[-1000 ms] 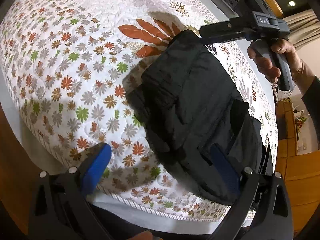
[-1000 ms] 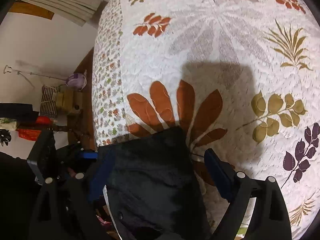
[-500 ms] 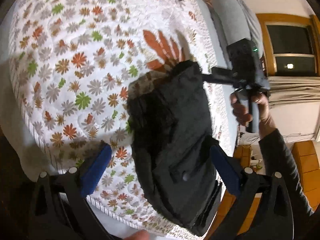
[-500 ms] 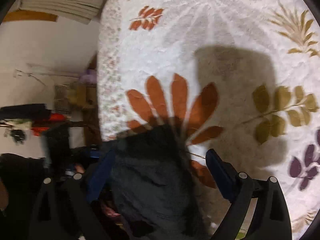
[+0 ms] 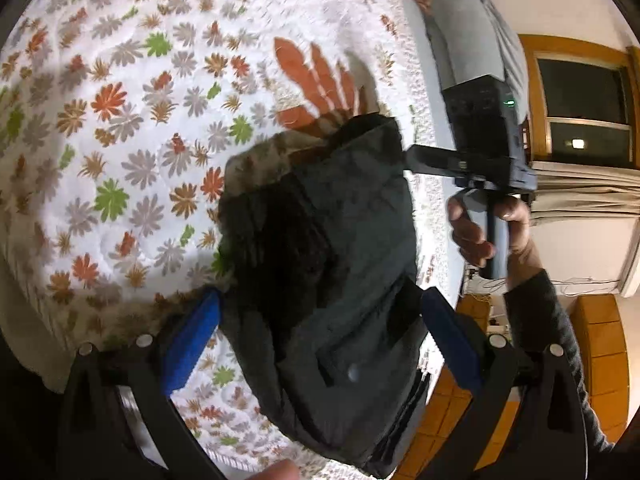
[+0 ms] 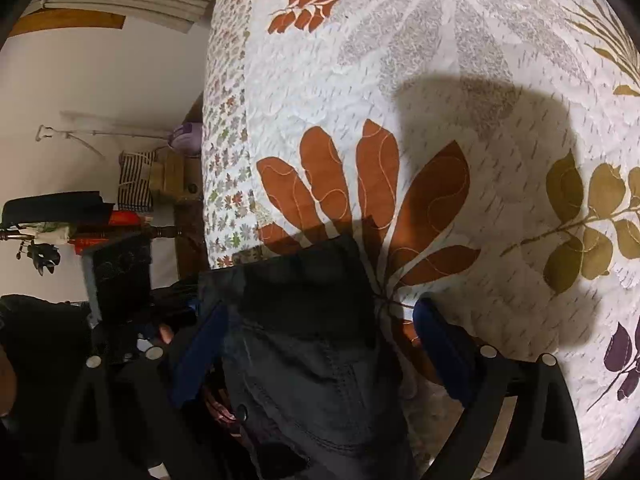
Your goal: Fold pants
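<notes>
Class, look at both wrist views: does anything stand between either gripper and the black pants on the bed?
Nothing visible does. The pants lie directly between the open fingers of the left gripper and of the right gripper, on the quilt.

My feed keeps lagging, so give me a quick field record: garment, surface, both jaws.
garment: black pants, bunched, partly lifted over the bed
surface: floral quilt
left gripper: jaws wide apart, pants between the pads, no clamp visible
right gripper: jaws wide apart, pants between the pads, no clamp visible
</notes>
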The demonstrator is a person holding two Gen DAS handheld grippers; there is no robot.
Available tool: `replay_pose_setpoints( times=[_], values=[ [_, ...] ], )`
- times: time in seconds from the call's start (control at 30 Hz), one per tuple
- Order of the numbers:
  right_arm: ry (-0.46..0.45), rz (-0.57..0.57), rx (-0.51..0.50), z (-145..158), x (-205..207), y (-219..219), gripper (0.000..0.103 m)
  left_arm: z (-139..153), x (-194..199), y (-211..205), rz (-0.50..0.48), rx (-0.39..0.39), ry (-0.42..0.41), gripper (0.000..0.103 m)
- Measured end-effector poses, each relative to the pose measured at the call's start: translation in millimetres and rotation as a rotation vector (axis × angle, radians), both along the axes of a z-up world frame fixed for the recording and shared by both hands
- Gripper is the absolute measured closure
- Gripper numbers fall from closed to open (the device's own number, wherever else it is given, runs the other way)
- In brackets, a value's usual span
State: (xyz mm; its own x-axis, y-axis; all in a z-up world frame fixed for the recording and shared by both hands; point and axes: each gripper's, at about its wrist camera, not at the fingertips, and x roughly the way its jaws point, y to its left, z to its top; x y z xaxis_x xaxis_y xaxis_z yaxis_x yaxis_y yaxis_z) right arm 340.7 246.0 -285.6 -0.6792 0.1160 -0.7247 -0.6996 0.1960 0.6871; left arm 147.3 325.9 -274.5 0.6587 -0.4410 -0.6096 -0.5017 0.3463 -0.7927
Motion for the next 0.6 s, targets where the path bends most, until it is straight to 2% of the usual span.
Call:
replay_pose_setpoints(
  times=[0.1,0.13,0.17,0.23,0.3,0.33,0.37,0.4,0.47,0.6],
  values=[
    [0.011,0.002,-0.005,-3,1,2,0.006,-2,-1,0,0.033,-0.041,-0.021,0.005],
    [0.013,0.004,-0.006,-4,1,2,0.005,-1,-1,0,0.041,-0.045,-0.03,0.014],
    [0.013,0.011,-0.01,-5,0,4,0.005,0,-1,-1,0.034,-0.037,-0.042,0.035],
    [0.018,0.021,-0.01,-5,1,5,0.004,1,-2,-1,0.027,-0.012,-0.031,0.055],
    [0.022,0.025,-0.002,-6,0,5,0.008,-4,-5,1,0.033,-0.025,-0.015,0.066],
    [0.027,0.026,0.001,-6,1,5,0.017,-4,-9,4,0.035,-0.036,-0.016,0.068],
    [0.042,0.025,0.009,-5,2,5,0.038,-4,-12,5,0.035,-0.04,-0.017,0.069],
    [0.055,0.024,0.011,-5,3,5,0.045,-3,-13,5,0.033,-0.035,-0.019,0.07],
    [0.04,0.038,0.017,-3,4,5,0.055,1,-14,3,0.029,-0.022,-0.027,0.073],
    [0.026,0.052,0.037,8,2,4,0.065,6,-17,1,0.029,-0.019,-0.039,0.076]
  ],
)
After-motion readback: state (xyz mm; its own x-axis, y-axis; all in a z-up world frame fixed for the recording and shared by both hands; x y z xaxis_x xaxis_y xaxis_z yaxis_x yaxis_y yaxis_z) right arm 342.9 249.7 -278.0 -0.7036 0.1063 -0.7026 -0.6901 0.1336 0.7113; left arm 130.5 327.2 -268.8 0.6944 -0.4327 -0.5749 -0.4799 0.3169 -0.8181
